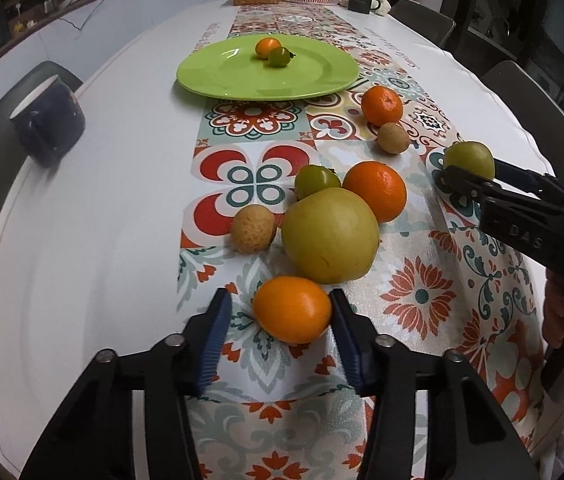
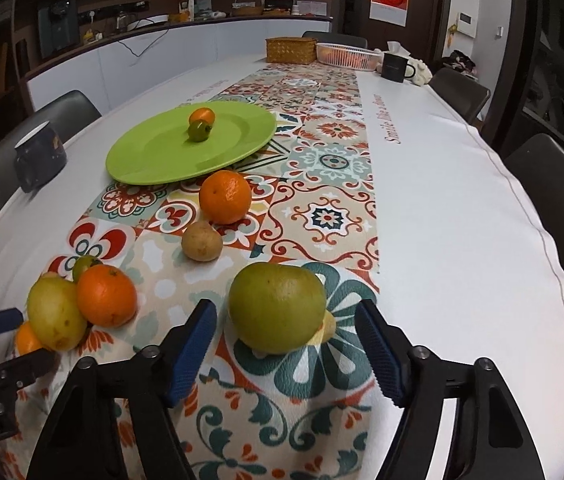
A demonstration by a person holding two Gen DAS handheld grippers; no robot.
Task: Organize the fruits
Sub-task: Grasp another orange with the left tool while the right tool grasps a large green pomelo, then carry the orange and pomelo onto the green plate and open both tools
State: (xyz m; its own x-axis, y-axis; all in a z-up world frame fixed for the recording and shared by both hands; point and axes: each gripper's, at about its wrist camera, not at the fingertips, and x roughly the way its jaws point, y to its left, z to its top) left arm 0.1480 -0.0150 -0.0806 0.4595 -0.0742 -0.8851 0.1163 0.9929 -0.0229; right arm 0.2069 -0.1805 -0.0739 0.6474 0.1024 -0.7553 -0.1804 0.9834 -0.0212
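Kumquat-sized orange fruit (image 1: 292, 309) sat between the pads of the left gripper (image 1: 280, 334); the right-hand pad touched its skin, the other stood just clear, so the jaws were spread and nothing was pinched. A good grasp, I judged, would centre the fruit before squeezing, gently, since a round fruit may roll. Just beyond, the right gripper (image 2: 286, 354) bracketed a green fruit (image 2: 277, 307) with space on both sides, jaws likewise apart. Past these lay a loose cluster, a big pale-green fruit (image 1: 330, 236) among them. Farthest sat the green plate (image 1: 218, 80), already bearing two small fruits.
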